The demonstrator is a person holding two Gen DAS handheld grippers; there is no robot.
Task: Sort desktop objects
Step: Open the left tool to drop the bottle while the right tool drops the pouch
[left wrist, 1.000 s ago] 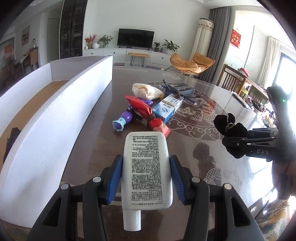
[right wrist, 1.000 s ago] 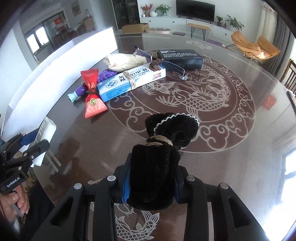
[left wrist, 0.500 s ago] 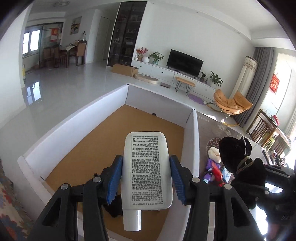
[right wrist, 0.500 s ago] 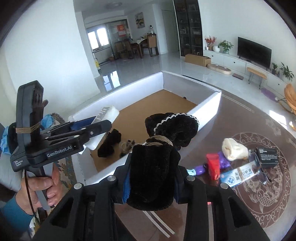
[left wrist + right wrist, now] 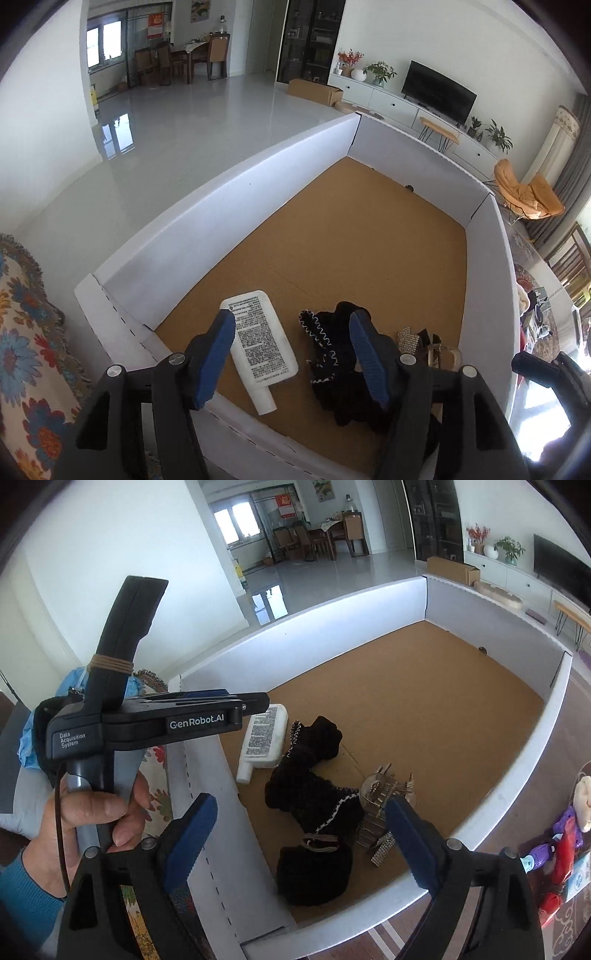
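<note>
A white bottle (image 5: 258, 339) lies on the cork floor of the white-walled box (image 5: 207, 206), near its front corner; it also shows in the right wrist view (image 5: 264, 738). Black fabric pieces (image 5: 332, 347) lie beside it, and in the right wrist view (image 5: 314, 794) a second black bundle (image 5: 314, 871) lies just in front. My left gripper (image 5: 291, 354) is open and empty above the bottle and the fabric. My right gripper (image 5: 299, 842) is open and empty above the black bundles. The left gripper's body (image 5: 166, 720) shows from the side in the right wrist view.
Metal hair clips (image 5: 384, 808) lie in the box beside the black fabric. Outside the box's right wall, a purple toy (image 5: 554, 838), a red packet (image 5: 561, 864) and a cream pouch (image 5: 583, 801) lie on the dark table. A patterned cloth (image 5: 26, 332) hangs at the left.
Both grippers moved from the table over the box and opened. The white bottle and the black fabric bundle left the fingers and now lie on the box floor.
</note>
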